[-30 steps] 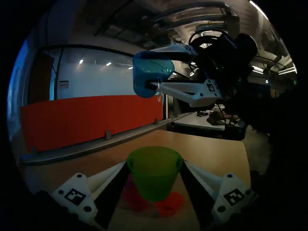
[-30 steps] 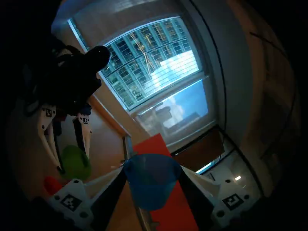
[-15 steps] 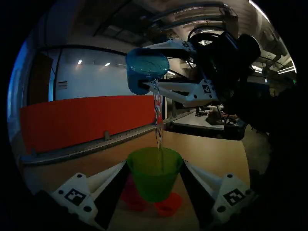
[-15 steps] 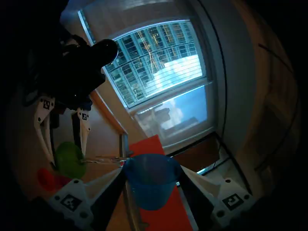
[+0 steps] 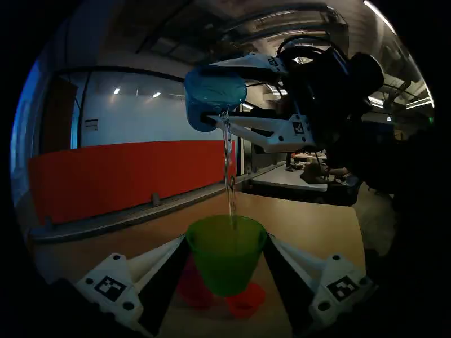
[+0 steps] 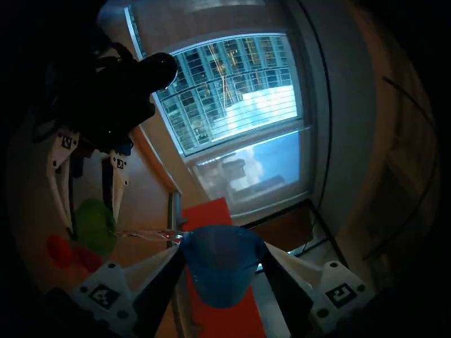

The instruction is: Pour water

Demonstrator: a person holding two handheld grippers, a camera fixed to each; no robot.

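Left gripper view: you're mid-pour. Your right gripper [image 6: 222, 253] is clamping the blue cup [image 5: 213, 104], tipped well above the green cup [image 5: 226, 256]. A thin water stream [image 5: 228, 169] is dropping into that cup, which your left gripper [image 5: 225, 243] is pinching over the tabletop [image 5: 315, 219]. Fill level is unreadable. I'm judging the pour unfinished; emptying and righting the blue cup are remaining.

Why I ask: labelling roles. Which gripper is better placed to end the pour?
Likely right: the right gripper holds the tilted blue cup over the green cup in the left gripper, water streaming; levelling it stops that.
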